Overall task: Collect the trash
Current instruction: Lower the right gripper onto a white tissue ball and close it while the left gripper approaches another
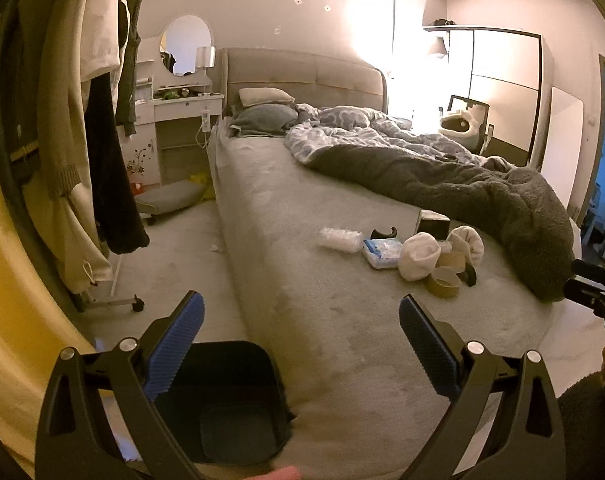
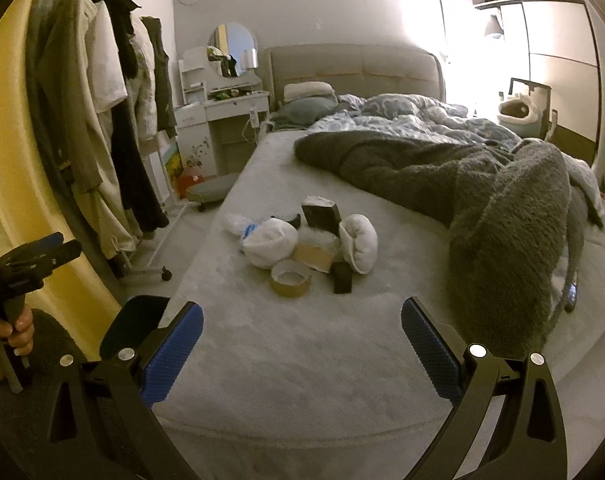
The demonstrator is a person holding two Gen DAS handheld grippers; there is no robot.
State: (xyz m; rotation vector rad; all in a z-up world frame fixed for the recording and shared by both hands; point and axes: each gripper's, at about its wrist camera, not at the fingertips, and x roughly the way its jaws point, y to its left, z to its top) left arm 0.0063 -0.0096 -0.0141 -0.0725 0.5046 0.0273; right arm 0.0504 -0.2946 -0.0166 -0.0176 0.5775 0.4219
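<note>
Nothing appears collected yet: the trash pile [image 2: 302, 248] is seen mid-frame on the bed [image 2: 262, 360], the bin [image 1: 222, 400] at lower left looks empty. Left gripper [image 1: 300, 320] and right gripper [image 2: 302, 322] are held spread, unladen.

Both units match: left gripper [image 1: 300, 322] and right gripper [image 2: 302, 326] have black skeletal arms with triangular cutouts, silver pivot screws, blue ribbed finger pads [image 2: 174, 354]; dark fuzzy sleeve [image 1: 582, 420] on the person's arm.
</note>
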